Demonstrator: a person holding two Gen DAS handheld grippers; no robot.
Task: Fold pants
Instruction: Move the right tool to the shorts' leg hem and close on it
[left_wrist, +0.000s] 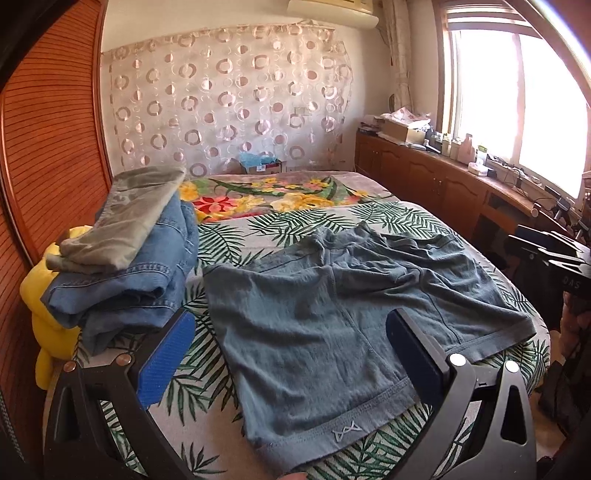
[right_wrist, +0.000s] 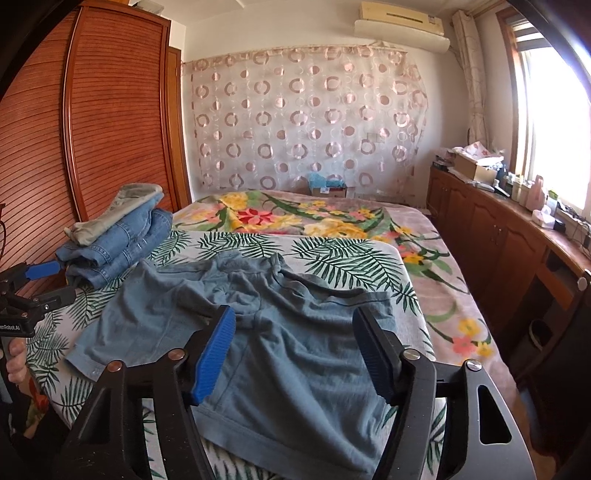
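Blue-grey shorts (left_wrist: 317, 295) (right_wrist: 280, 354) lie spread flat on the leaf-print sheet (left_wrist: 295, 221) of the bed, waistband toward the far side and both leg hems toward me. My left gripper (left_wrist: 290, 319) hovers open over the near hem of one leg, its blue pads (left_wrist: 166, 358) wide apart and off the cloth. My right gripper (right_wrist: 293, 315) stands open over the other leg, whose cloth lies below and between its pads (right_wrist: 216, 354) without being pinched. In the right wrist view the left gripper (right_wrist: 37, 284) shows at the left edge, held by a hand.
A stack of folded clothes (left_wrist: 122, 258) (right_wrist: 118, 236), grey-green on denim, sits at the bed's left side over something yellow (left_wrist: 40, 314). A floral blanket (right_wrist: 332, 218) covers the far half. A wooden wardrobe (right_wrist: 110, 129) stands left, a cluttered cabinet (right_wrist: 509, 221) under the window right.
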